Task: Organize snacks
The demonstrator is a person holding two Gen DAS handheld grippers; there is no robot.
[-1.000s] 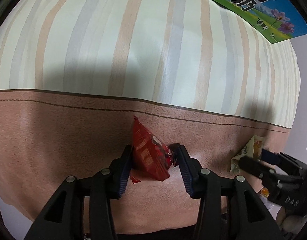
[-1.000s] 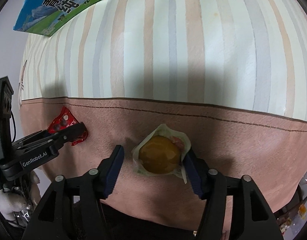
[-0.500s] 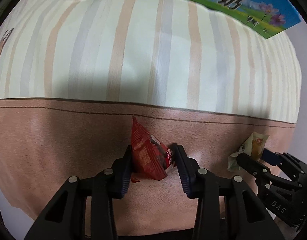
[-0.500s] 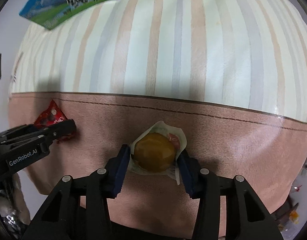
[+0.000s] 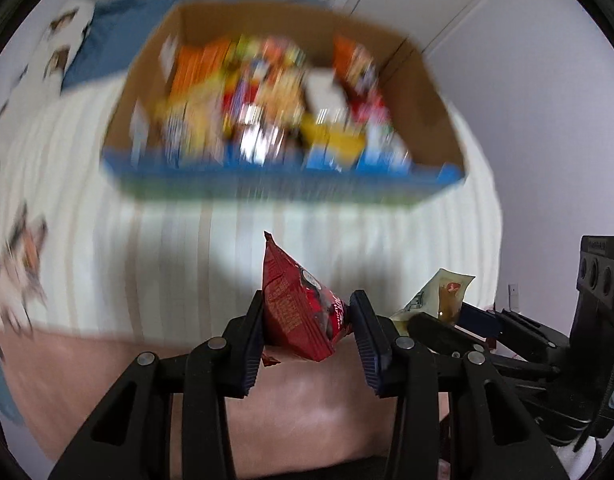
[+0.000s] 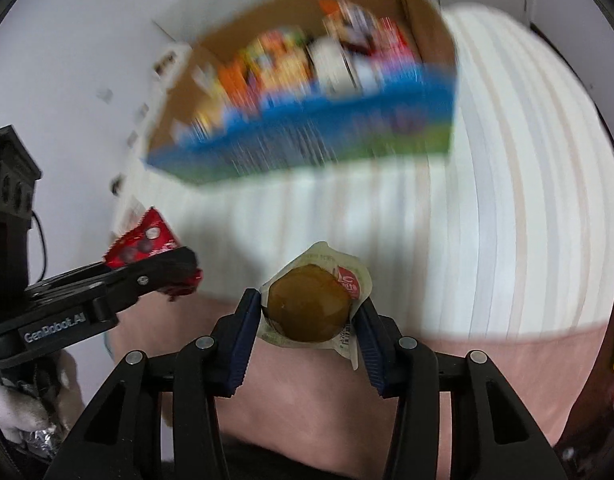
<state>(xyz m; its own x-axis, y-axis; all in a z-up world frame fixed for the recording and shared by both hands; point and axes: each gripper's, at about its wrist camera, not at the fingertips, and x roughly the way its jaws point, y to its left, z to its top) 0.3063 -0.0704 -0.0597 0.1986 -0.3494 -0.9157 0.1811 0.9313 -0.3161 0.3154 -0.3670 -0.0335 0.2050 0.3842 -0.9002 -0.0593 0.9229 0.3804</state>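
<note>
My left gripper (image 5: 309, 316) is shut on a red snack packet (image 5: 299, 312), held up above the striped cloth; the same red snack packet (image 6: 147, 240) shows at the left of the right wrist view. A clear wrapper with a round brown pastry (image 6: 307, 308) sits pinched between the pads of my right gripper (image 6: 307, 316), also lifted off the cloth. The right gripper (image 5: 447, 320) appears at the lower right of the left wrist view with its pale wrapper (image 5: 443, 292). Ahead stands an open cardboard box (image 5: 423, 92) filled with several colourful snacks, blurred by motion.
The cardboard box (image 6: 423, 20) has a blue and green printed front. It rests on a cream striped cloth (image 5: 107, 240) with a pink-brown border (image 5: 87, 368). A blue fabric (image 5: 107, 40) lies beyond the box at the left. White walls surround the surface.
Both grippers have risen from the cloth with their snacks. The right jaws closed on the pastry wrapper. The box interior, earlier only an edge at the top, has come into view.
</note>
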